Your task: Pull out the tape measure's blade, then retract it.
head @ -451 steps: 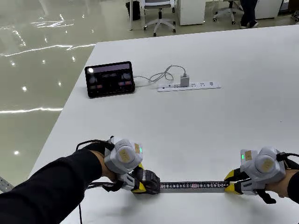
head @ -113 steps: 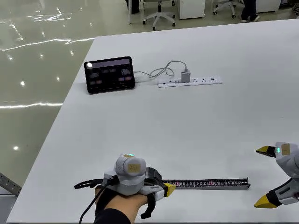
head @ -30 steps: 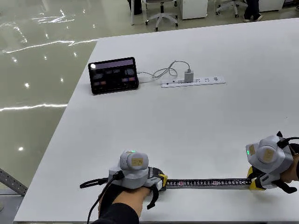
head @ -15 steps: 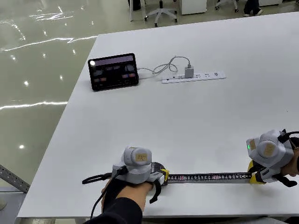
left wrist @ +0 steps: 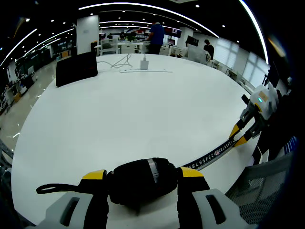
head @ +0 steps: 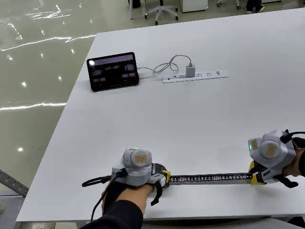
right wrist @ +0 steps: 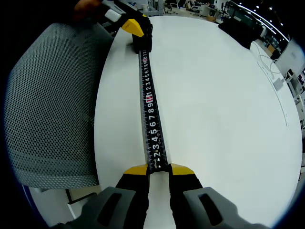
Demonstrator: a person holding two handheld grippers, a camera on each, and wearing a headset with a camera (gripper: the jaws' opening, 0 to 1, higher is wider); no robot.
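Found left gripper (head: 164, 176) low at the near edge of the table (head: 200, 119), pointing right along that edge. Saw left hand (head: 131, 194) wrapped under its body, dark sleeve (head: 114, 217) coming up from the bottom of the head view, black strap (head: 93, 182) trailing off to the left. Noted its jaws clamped on the black case (left wrist: 140, 180), one yellow tip against each side, in the left gripper view.

Found right gripper (head: 254, 178) further right along the same edge, pointing back toward the left one. Saw right hand (head: 291, 167) behind its body at the frame's right side, wrist about level with the table. Noted its jaws nearly closed, pinching the free end of the blade (right wrist: 148, 95) between the yellow tips, in the right gripper view.

Saw blade drawn out straight and flat on the table, running from case to right gripper, parallel to the near edge.

Read white digits on black along the blade in the right gripper view: 2 through 9 counting away from the jaws, then a red-marked figure, then single digits starting again. Could not make out finer marks.

Saw a yellow label on top of each gripper in the head view, too small to read, and a green light on each.

Logged tablet (head: 113, 71) propped at the far left of the table, screen lit, text too small to read. Logged white power strip (head: 195, 76) to its right with a charger (head: 190, 70) plugged in and a cable (head: 159, 70) running to the tablet. Logged grey mesh chair (right wrist: 47, 95) just off the table's near edge.
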